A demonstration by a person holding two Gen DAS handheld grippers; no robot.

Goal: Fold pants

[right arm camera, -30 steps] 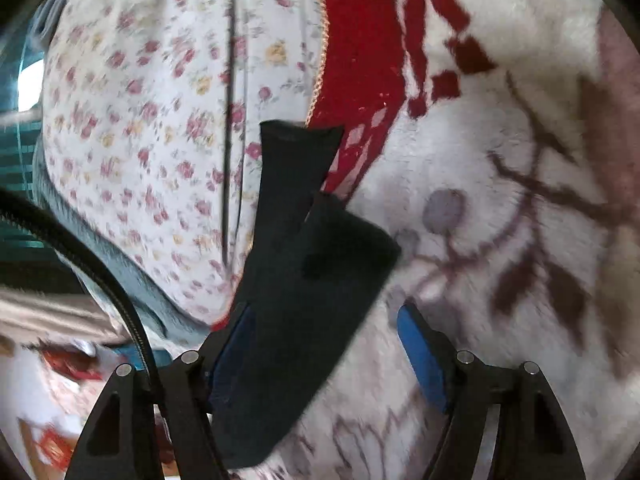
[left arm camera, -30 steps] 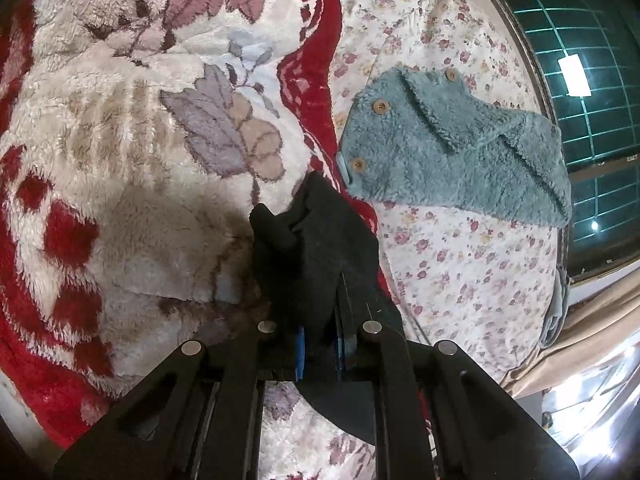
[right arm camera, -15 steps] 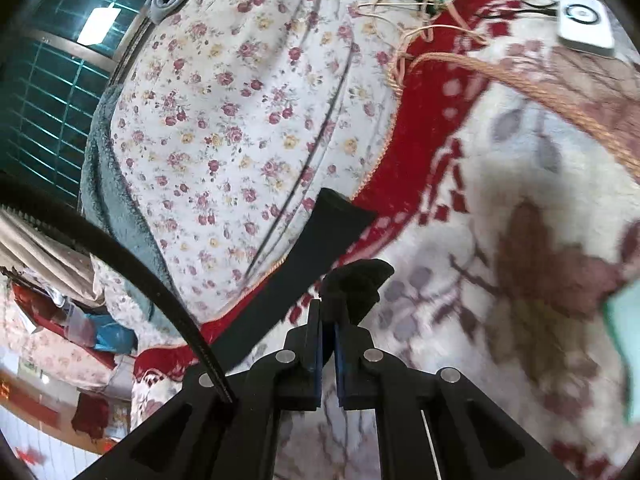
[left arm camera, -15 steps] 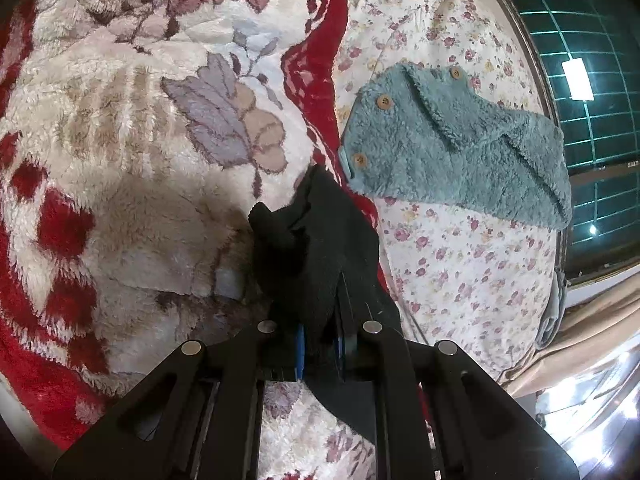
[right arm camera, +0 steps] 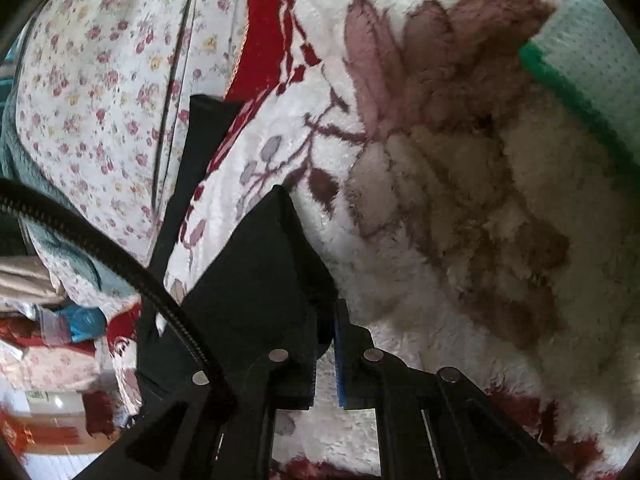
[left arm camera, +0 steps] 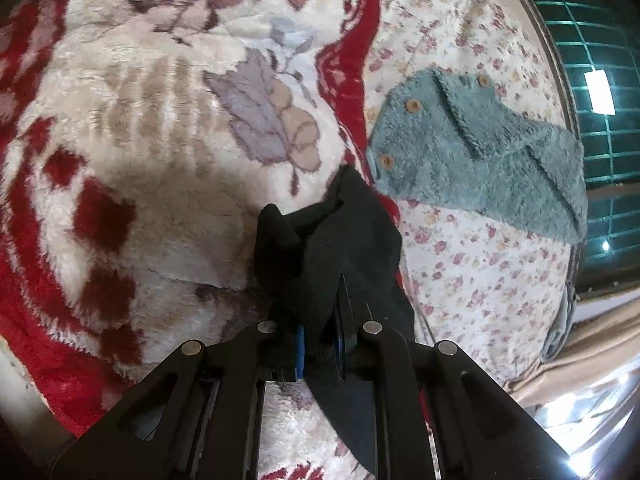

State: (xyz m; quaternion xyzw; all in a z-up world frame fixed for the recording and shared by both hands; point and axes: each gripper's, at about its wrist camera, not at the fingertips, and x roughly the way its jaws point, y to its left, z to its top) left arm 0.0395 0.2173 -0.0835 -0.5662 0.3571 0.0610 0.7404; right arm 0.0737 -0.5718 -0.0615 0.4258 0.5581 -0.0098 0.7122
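Pants (left arm camera: 344,240) apparently between both grippers' fingers (left arm camera: 299,344).

No readable text, labels, brand names or numbers can be made out in either wrist view. A few packaged items are seen at the lower left of the right wrist view, but any print there is too blurred.

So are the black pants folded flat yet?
No. The black pants hang bunched, pinched by the left tool and right tool.
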